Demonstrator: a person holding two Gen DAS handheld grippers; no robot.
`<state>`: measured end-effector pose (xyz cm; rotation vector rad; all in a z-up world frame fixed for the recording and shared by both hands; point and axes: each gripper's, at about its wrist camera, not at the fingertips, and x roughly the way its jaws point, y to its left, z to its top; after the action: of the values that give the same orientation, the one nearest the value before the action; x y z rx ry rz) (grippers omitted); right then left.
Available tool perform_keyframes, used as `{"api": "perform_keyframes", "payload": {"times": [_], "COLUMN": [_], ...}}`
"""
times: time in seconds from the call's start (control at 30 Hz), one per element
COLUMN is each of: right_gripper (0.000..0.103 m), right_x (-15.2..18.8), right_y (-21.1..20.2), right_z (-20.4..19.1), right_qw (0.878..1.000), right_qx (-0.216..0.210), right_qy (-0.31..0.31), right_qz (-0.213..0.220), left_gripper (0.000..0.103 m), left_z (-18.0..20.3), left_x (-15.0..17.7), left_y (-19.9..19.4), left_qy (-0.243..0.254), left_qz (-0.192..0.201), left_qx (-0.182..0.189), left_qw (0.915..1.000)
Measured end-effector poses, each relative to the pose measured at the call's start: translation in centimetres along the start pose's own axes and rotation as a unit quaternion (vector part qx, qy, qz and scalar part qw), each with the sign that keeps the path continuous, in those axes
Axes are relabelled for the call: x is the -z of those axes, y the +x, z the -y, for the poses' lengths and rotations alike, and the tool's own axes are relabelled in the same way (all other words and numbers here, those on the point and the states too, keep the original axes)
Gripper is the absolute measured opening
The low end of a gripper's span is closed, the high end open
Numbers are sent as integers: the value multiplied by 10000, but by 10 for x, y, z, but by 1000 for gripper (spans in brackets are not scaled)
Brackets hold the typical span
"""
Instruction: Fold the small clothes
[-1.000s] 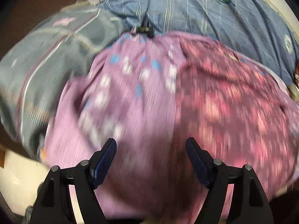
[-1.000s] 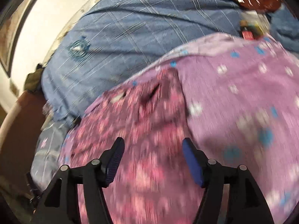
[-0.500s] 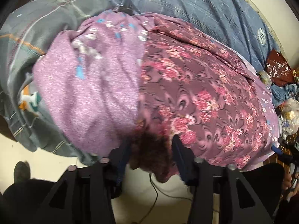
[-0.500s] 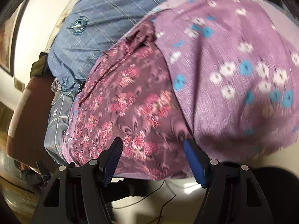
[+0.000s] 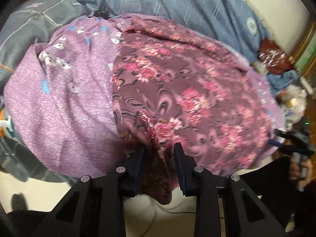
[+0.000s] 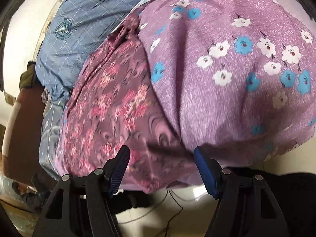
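Your left gripper (image 5: 159,154) is clenched on the near hem of the dark pink flowered fleece garment (image 5: 187,90), while your right gripper (image 6: 161,163) is released over its near edge.

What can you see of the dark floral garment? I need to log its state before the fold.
The dark floral garment is maroon, fuzzy-looking cloth with pink blossoms. It lies wrinkled over a lilac flowered cloth on a bed. The left gripper pinches its near edge, bunched; the right gripper is open at the hem.
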<state>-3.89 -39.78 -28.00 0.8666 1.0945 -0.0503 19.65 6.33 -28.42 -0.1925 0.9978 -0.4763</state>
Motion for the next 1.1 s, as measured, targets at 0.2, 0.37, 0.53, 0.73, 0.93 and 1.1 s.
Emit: {"api": "perform_keyframes", "payload": {"times": [0.2, 0.37, 0.53, 0.73, 0.93, 1.1], "right_gripper": [44, 35, 38, 41, 50, 51], "right_x": [2, 4, 0, -24, -64, -84], "right_y": [20, 16, 7, -32, -21, 7], "right_z": [-17, -23, -9, -25, -26, -28], "right_qw": [9979, 9959, 9988, 9964, 9948, 9977], "right_qx": [-210, -327, -115, -530, -906, -552], "right_qy": [-490, -711, -369, -599, -295, -241], "right_qz": [-375, -452, -292, 270, 347, 314], "left_gripper": [47, 45, 45, 45, 47, 52], "left_z": [-14, -15, -21, -16, -26, -49], "left_x": [1, 4, 1, 0, -17, -19], "left_y": [-3, 9, 6, 5, -16, -6], "left_qy": [-215, -85, -389, -242, -319, -804], "left_qz": [-3, -340, -259, -189, 578, 570], "left_qx": [444, 294, 268, 222, 120, -9], "left_qw": [9988, 9990, 9985, 9993, 9977, 9951]}}
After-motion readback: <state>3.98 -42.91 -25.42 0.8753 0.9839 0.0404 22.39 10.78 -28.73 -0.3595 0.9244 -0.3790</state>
